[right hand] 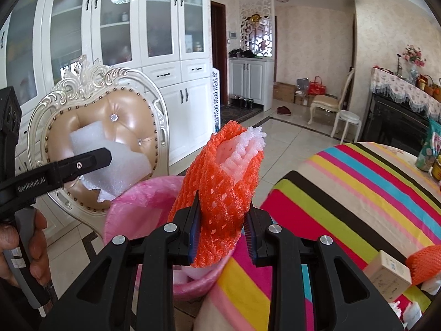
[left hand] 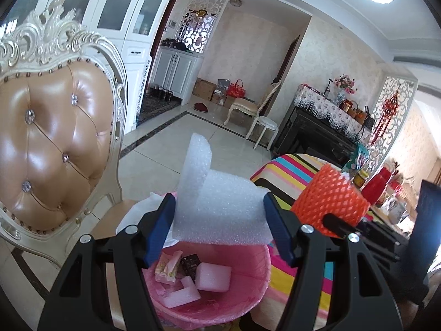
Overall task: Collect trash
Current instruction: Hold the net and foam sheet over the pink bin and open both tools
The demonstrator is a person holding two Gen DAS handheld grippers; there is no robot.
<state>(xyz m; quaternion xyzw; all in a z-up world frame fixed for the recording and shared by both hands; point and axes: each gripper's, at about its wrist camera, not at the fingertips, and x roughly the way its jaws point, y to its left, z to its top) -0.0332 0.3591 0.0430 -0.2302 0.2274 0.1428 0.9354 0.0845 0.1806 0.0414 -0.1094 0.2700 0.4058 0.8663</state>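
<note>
While your left gripper (left hand: 219, 220) pinched the white foam sheet (left hand: 217, 193) above the pink bin (left hand: 248, 298), your right gripper (right hand: 222, 231) squeezed the orange foam net (right hand: 223, 182) beside the table (right hand: 358, 193).

An ornate cream-framed chair with tufted tan leather back (right hand: 115, 135) stands before tall white glass-door cabinets (right hand: 124, 27). A rainbow-striped cloth covers the worktop (right hand: 358, 193). A small white round stool (left hand: 266, 127) stands beside a dark piano (left hand: 317, 135).
</note>
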